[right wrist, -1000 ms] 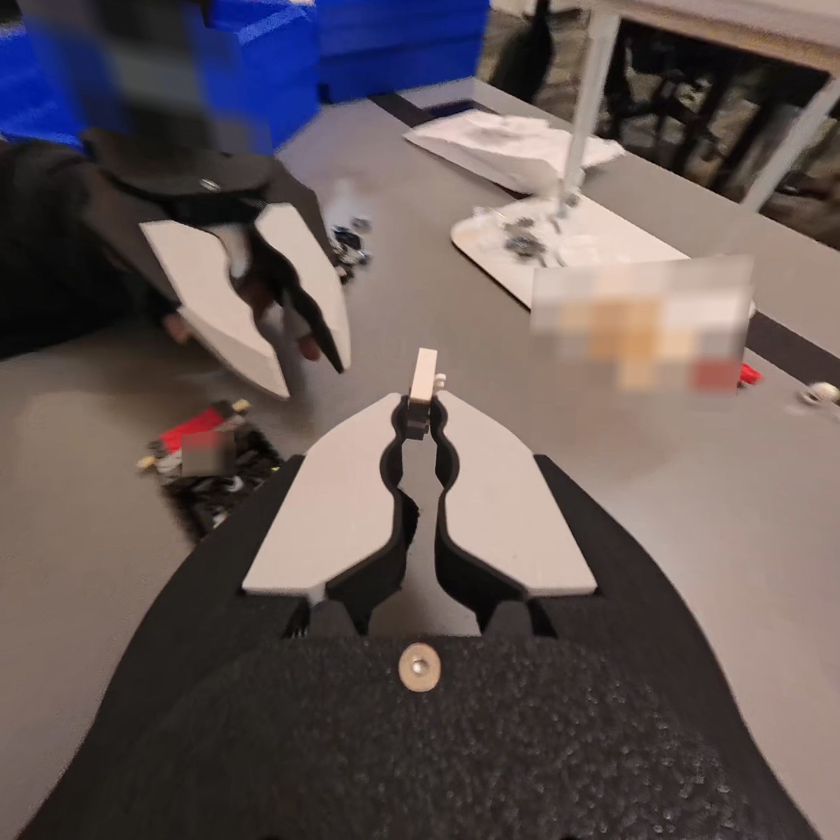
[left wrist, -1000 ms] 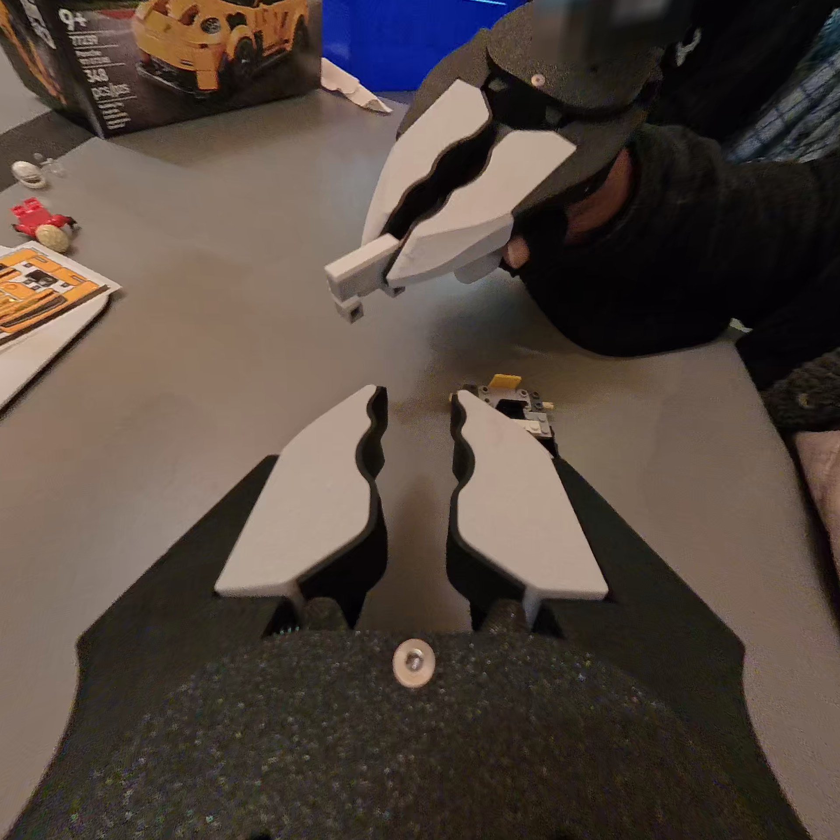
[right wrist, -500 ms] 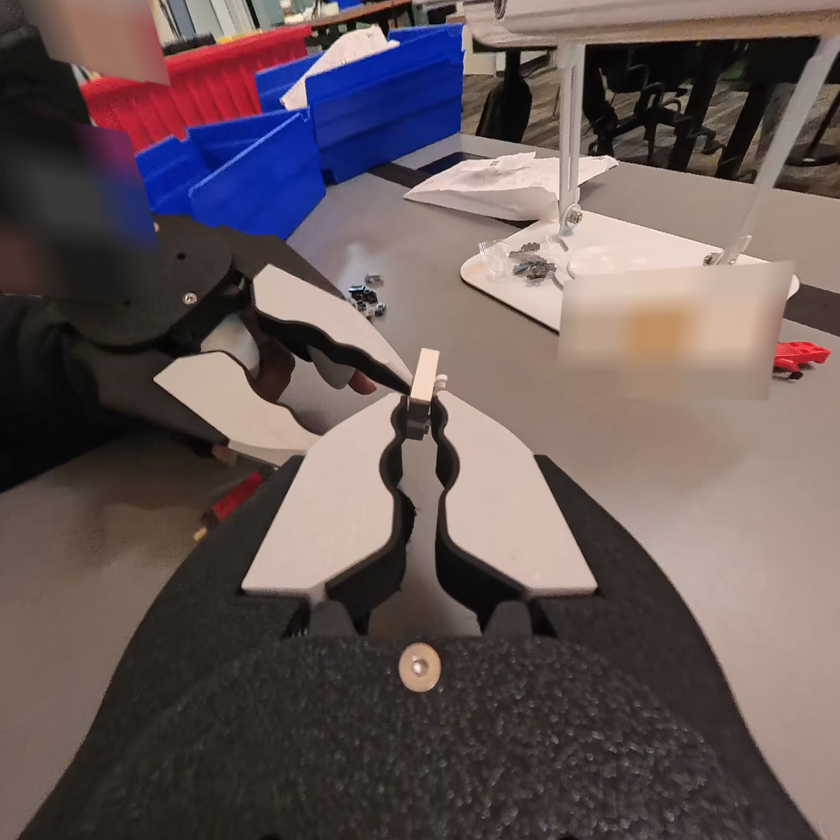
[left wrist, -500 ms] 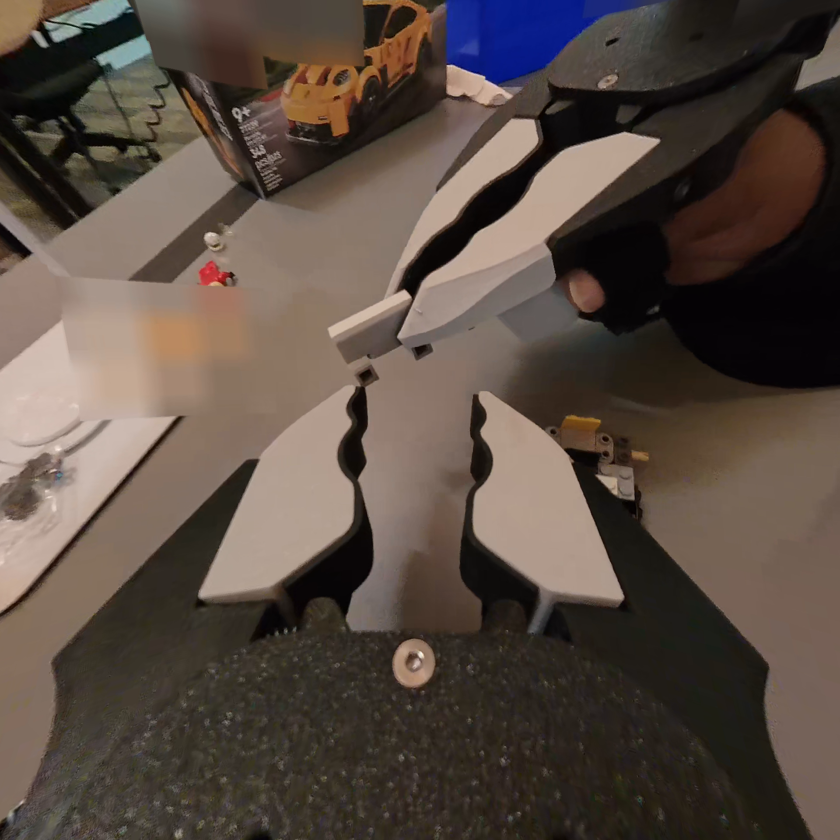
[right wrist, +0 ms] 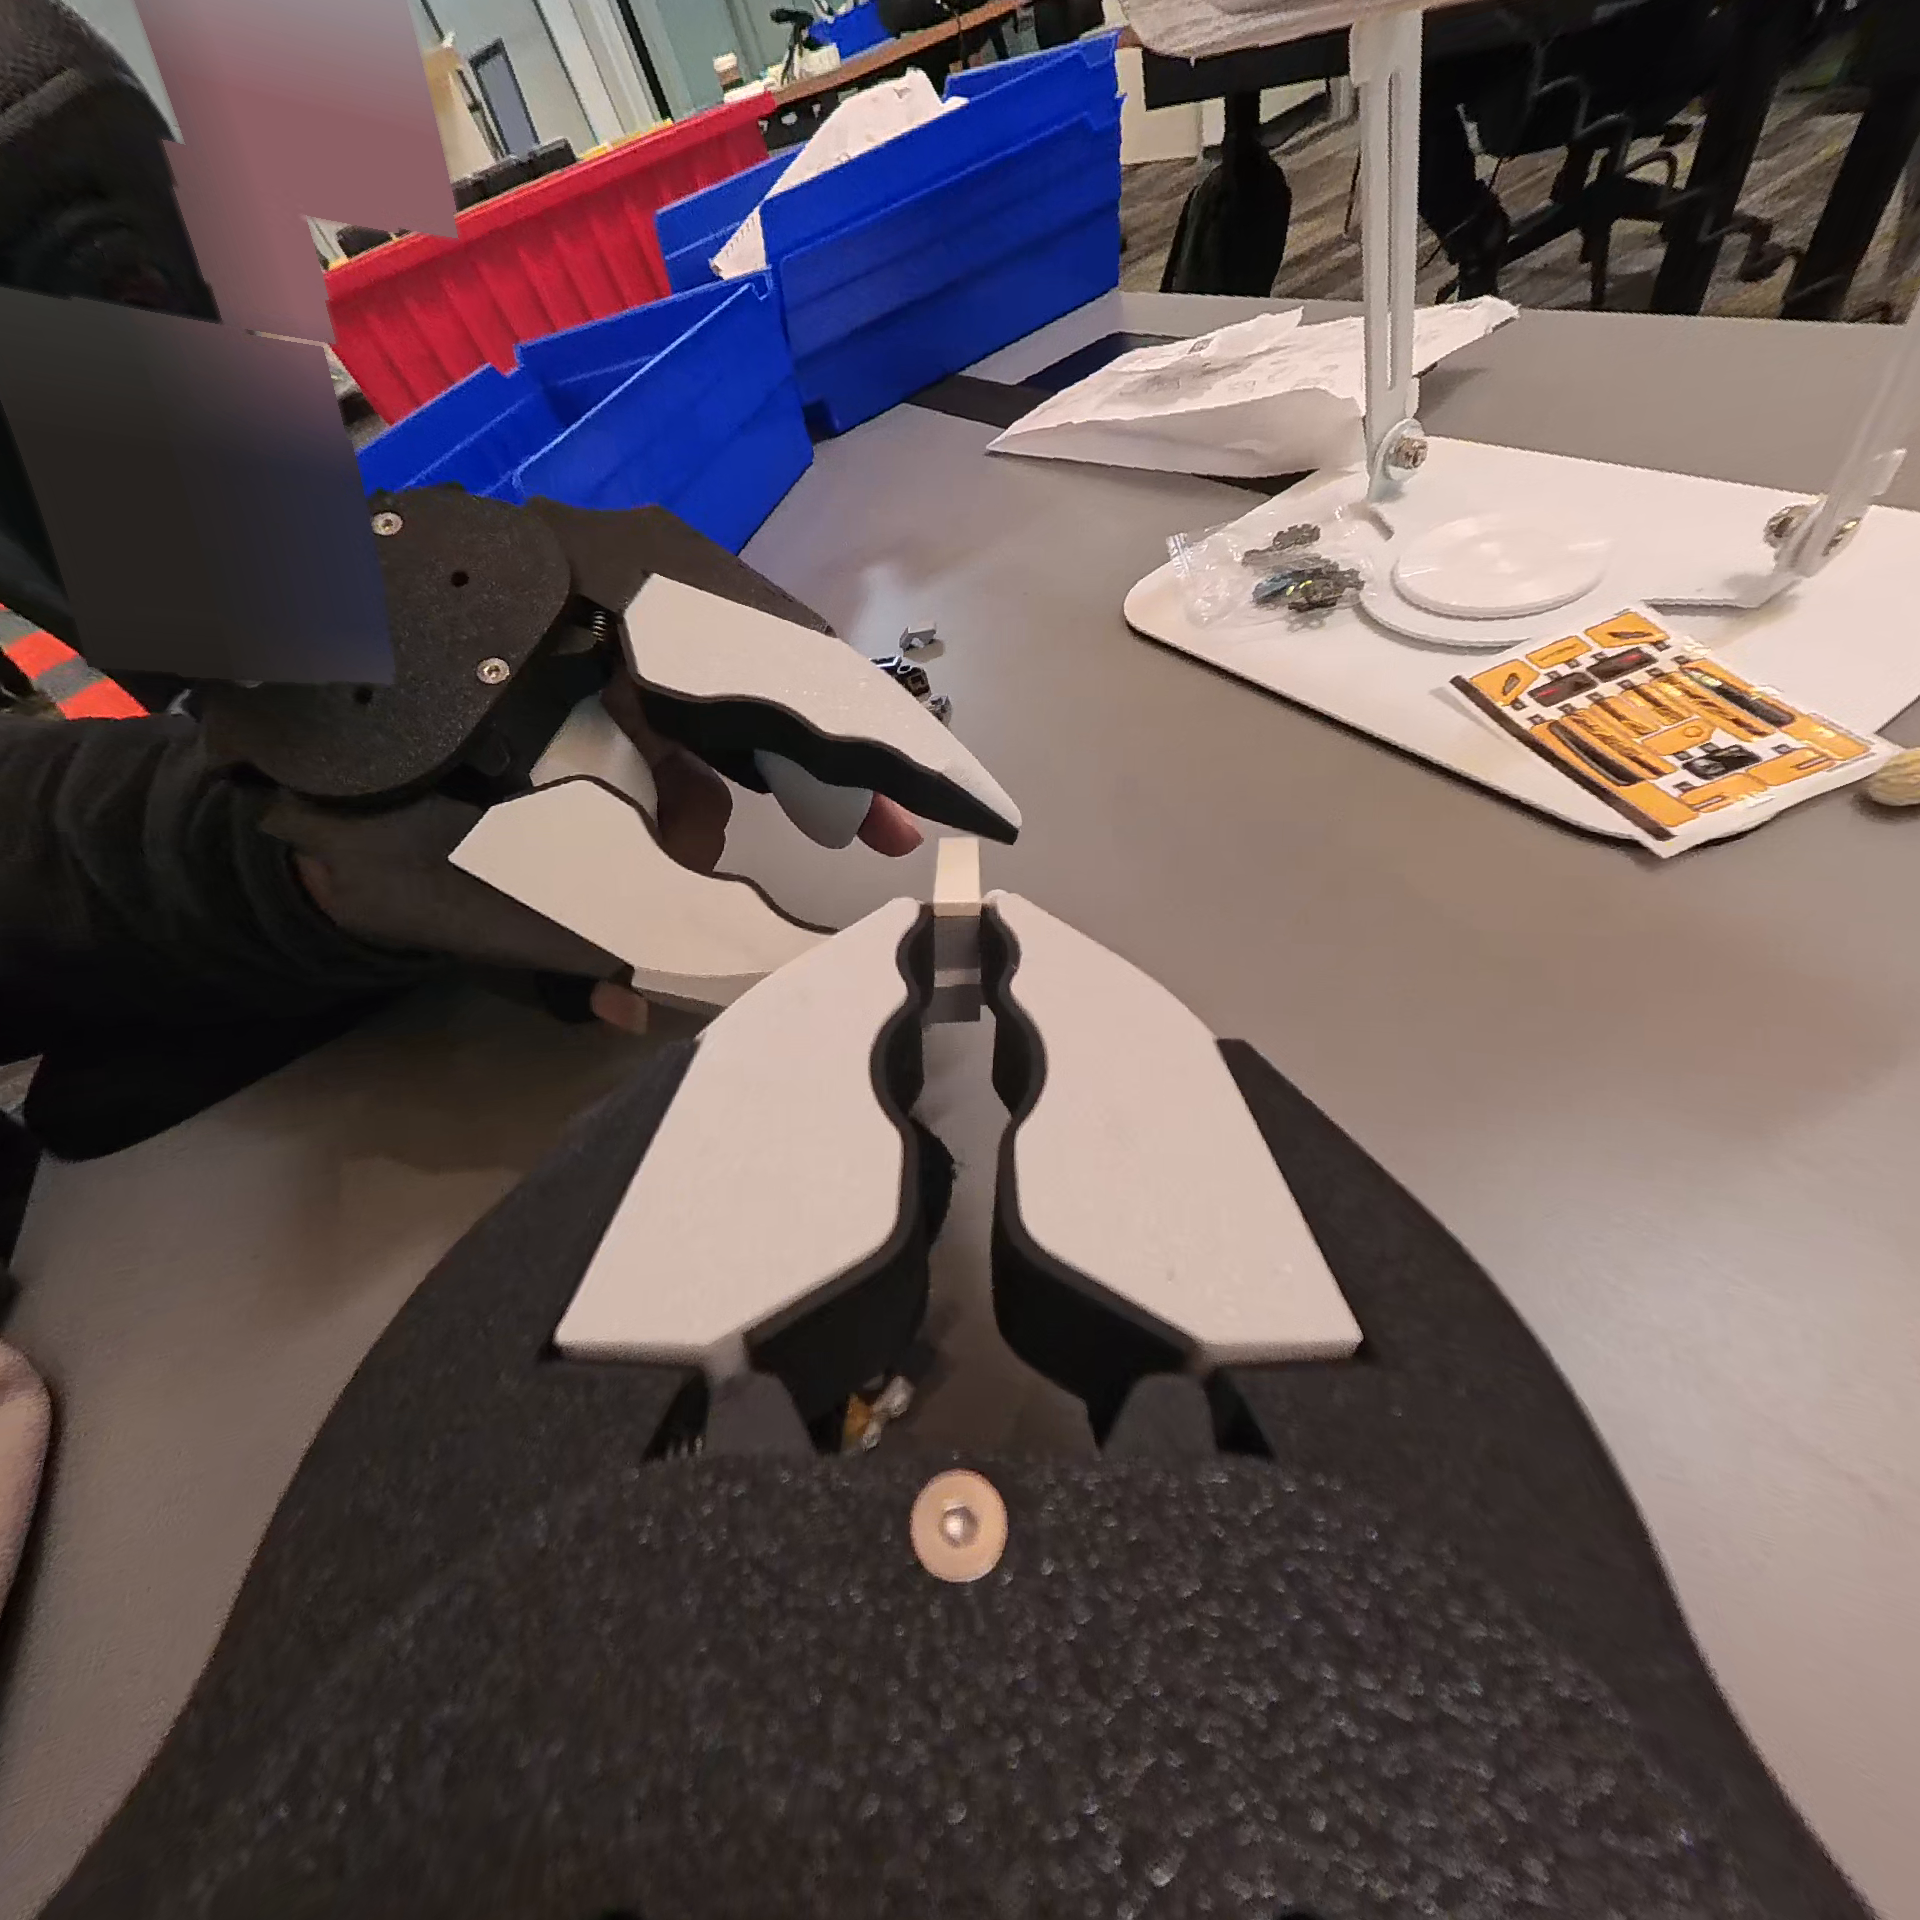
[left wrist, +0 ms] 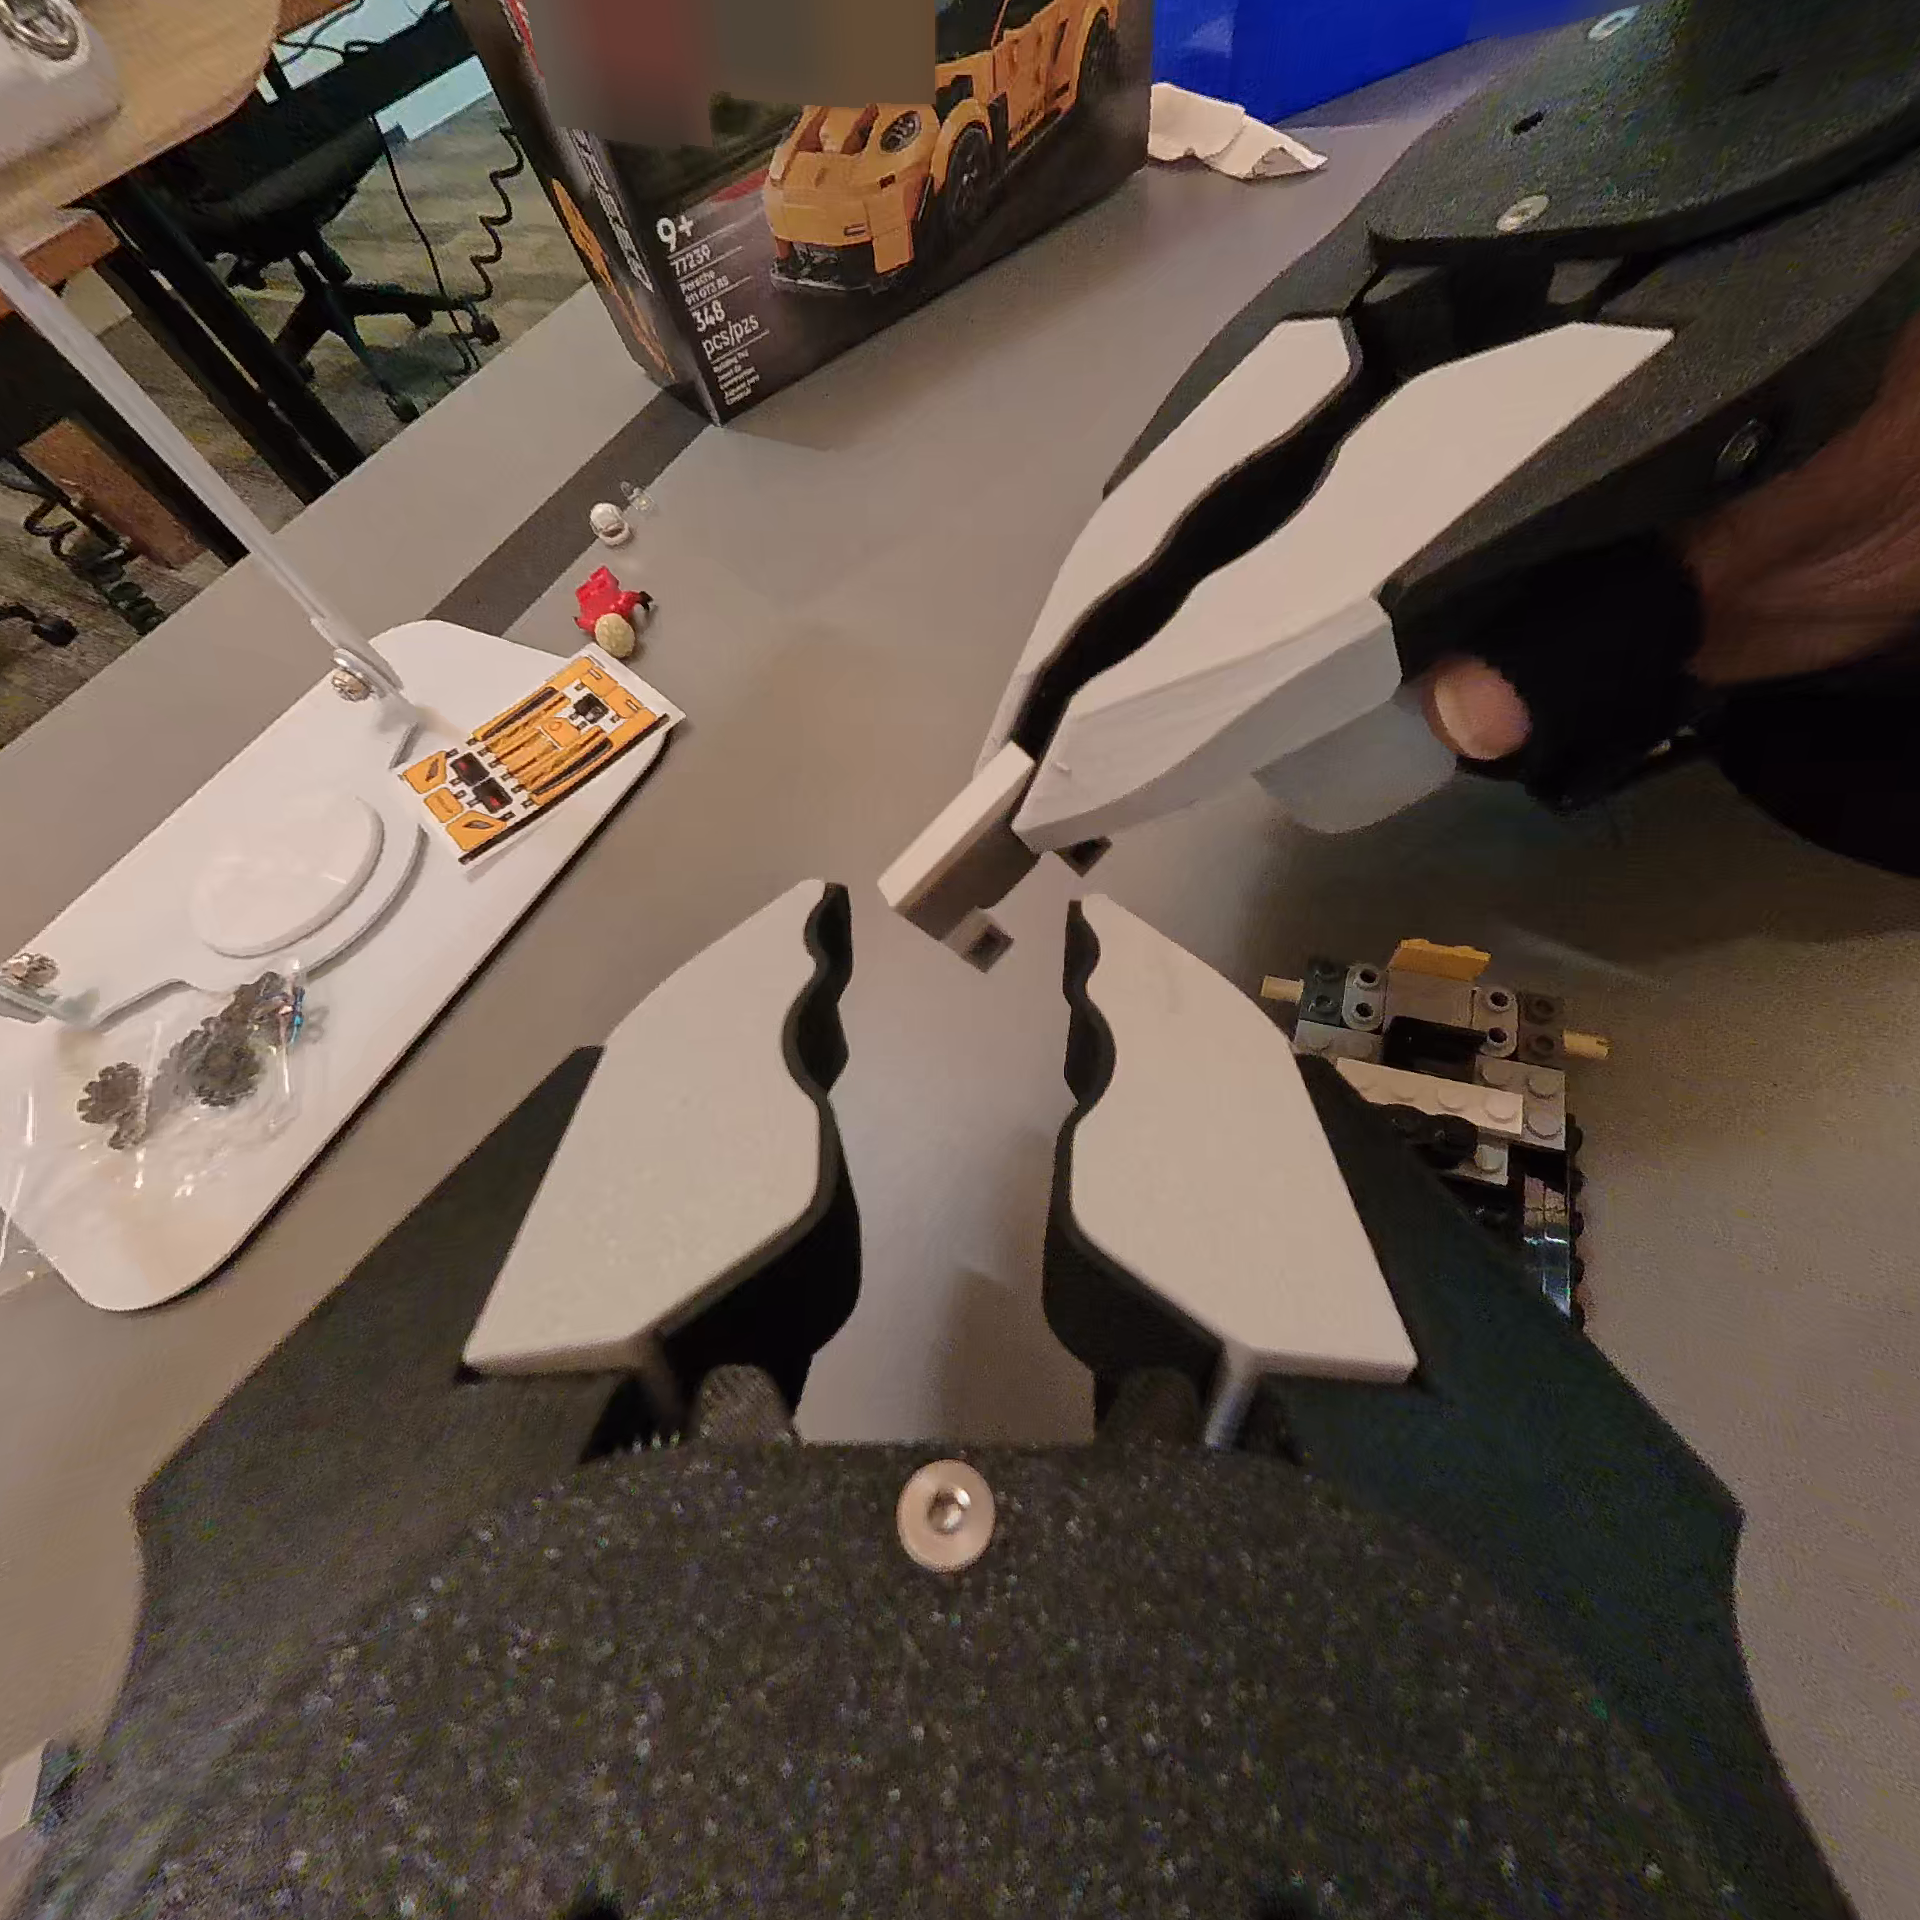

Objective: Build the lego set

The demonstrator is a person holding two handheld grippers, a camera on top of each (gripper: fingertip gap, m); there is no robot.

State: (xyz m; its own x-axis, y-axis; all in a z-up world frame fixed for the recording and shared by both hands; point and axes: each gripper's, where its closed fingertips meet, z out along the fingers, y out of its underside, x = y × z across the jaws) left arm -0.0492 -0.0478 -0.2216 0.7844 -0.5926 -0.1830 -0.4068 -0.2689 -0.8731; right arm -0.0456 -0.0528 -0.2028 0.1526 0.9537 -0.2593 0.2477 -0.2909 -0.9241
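My right gripper is shut on a small light grey lego piece, which sticks out past its tips. In the left wrist view the right gripper comes in from the upper right and holds the grey piece just above the gap between my left fingertips. My left gripper is open and empty, with its tips on either side of the piece and not touching it. It also shows in the right wrist view. A partly built grey, black and yellow lego model lies on the table beside my left gripper's right finger.
The lego box stands at the back. A white stand base on the left carries a sticker sheet and a bag of dark parts. A red piece lies near it. Blue bins and a paper bag are farther off. The tips of both grippers are at nearly the same place.
The two grippers have come together. The right gripper has brought the grey piece down to my left fingertips, and my left gripper has opened wider.
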